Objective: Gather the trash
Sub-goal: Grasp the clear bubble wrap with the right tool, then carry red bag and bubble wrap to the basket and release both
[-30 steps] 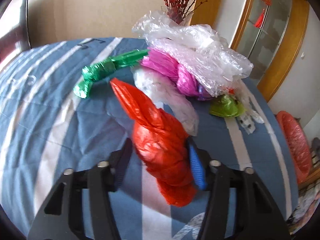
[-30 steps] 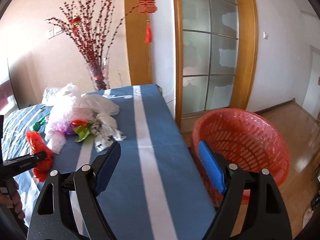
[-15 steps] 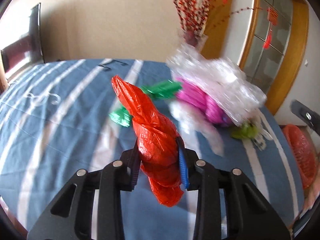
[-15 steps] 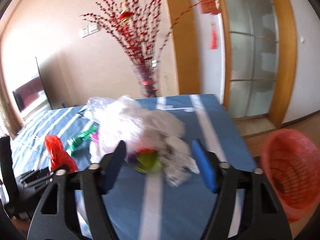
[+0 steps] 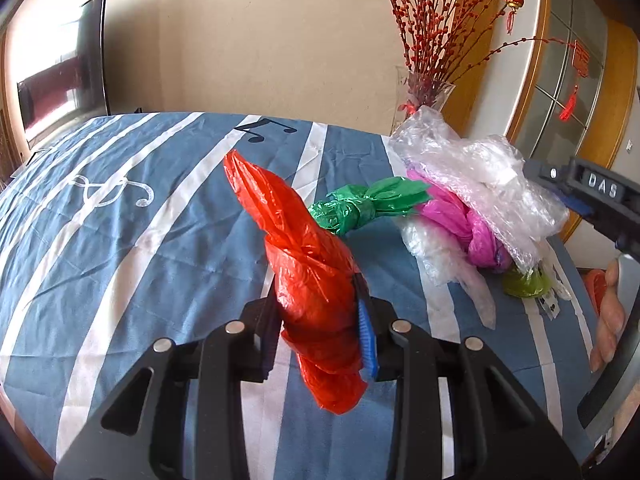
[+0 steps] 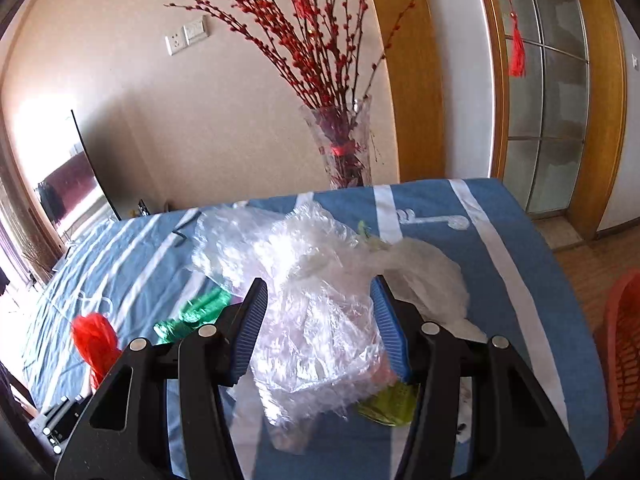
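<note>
My left gripper [image 5: 318,336] is shut on a twisted red plastic bag [image 5: 308,280] and holds it above the blue striped tablecloth [image 5: 120,216]. The red bag also shows at the left of the right wrist view [image 6: 94,336]. My right gripper [image 6: 320,328] is open, its jaws on either side of a crumpled clear plastic bag [image 6: 312,312], which also shows in the left wrist view [image 5: 480,184]. A green bag [image 5: 360,206], a pink bag [image 5: 464,224] and a small yellow-green wrapper [image 5: 524,284] lie by the clear plastic.
A glass vase [image 6: 344,148] of red branches stands at the table's far edge. A red basket [image 6: 624,352] sits on the floor past the table's right side. A television [image 5: 60,68] stands at the left wall.
My left gripper has lifted the red bag higher off the table. My right gripper has swung left from the basket and come down around the clear plastic bag.
</note>
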The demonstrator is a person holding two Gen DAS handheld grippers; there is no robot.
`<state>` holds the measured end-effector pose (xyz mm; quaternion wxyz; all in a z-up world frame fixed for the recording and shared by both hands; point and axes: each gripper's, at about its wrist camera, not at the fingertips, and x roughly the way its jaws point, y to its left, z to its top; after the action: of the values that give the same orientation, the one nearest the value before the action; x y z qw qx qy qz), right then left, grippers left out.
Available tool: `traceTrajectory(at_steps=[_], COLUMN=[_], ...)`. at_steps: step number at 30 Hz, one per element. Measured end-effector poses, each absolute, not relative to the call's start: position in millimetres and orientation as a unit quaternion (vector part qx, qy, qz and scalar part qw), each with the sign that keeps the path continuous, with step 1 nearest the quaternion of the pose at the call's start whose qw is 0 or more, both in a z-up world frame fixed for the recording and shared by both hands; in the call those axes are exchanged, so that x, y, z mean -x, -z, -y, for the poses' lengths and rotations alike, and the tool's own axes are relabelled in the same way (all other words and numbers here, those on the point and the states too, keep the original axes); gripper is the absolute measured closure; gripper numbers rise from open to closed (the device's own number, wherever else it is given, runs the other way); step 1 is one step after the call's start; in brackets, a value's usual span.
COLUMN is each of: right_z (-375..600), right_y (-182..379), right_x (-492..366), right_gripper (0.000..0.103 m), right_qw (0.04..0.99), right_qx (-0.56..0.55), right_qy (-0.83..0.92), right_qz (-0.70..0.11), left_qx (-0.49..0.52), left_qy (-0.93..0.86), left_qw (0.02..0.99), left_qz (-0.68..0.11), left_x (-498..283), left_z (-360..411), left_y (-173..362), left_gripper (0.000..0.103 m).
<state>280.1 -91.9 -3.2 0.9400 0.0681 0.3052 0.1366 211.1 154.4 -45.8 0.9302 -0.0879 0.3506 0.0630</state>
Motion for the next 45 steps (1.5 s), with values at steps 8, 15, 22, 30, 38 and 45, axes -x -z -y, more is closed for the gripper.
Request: traceTrajectory(at_steps=[8,15,22,30,38,45], right_z=[80.5,74.4,103.6,161.5,206.1,247.7], right_y=[-5.6,25.5,21.1,-19.6,-24.0,-19.2], right_x=[-279.4,-304.3,-276.7,-230.2,-195.6,-172.0], right_gripper=[0.048,0.087,0.095,0.095,0.095,0.095], right_qw=[0.952,0.931,0.938,0.953,0.962,0.964], right_qx=[-0.052,-0.032,-0.061,-0.110,-0.106,-0.112], right_qy=[-0.122,-0.116,-0.116,-0.109,-0.065,-0.024], right_qz=[-0.275,-0.346,-0.322,-0.261,-0.242,-0.239], left_qx=[0.088,0.083,0.083,0.079,0.064,0.047], left_qy=[-0.058,-0.055,-0.048,-0.018,0.031,0.093], left_qw=[0.932,0.933,0.935,0.940,0.944,0.943], left_qz=[-0.348,-0.345,-0.342,-0.330,-0.323,-0.317], left_x=[-211.7,-212.3,-212.3,-207.7,-200.7,-194.1], left_z=[-154.4,-152.2,-149.1,-125.8,-81.8,-29.0], left_y=[44.1,41.5,37.8,22.9,8.3,0.2], left_gripper=[0.070,0.070,0.070,0.070,0.070,0.070])
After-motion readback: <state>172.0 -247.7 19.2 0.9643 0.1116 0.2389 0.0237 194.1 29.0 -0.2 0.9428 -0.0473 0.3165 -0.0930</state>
